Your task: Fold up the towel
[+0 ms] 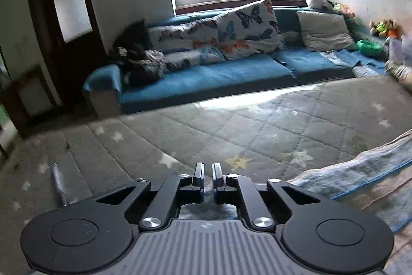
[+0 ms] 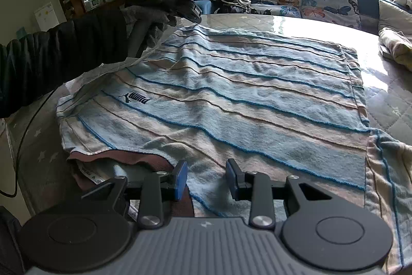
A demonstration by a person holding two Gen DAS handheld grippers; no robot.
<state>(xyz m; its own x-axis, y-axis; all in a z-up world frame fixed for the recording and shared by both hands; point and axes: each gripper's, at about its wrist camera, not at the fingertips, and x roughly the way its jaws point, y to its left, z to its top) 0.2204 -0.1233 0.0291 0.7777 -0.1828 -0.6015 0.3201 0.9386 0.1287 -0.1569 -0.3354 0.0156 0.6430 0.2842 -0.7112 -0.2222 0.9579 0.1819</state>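
The striped blue-and-beige towel (image 2: 231, 94) lies on the quilted table, doubled over, with a brown hem (image 2: 121, 159) showing under its near left corner. My right gripper (image 2: 207, 181) is open just above the towel's near edge, with cloth under both fingers and none pinched between them. A gloved hand holds my left gripper (image 2: 195, 13) by the towel's far left corner. In the left wrist view the left gripper (image 1: 208, 175) has its fingers drawn to a narrow slit, and I see nothing gripped. The towel (image 1: 360, 172) lies to its right.
The star-patterned quilted table cover (image 1: 231, 125) runs ahead of the left gripper. Behind it stands a blue sofa (image 1: 219, 74) with butterfly cushions (image 1: 247, 27). A bundle of cloth (image 2: 396, 45) lies at the table's far right. A black cable (image 2: 18, 146) hangs off the left edge.
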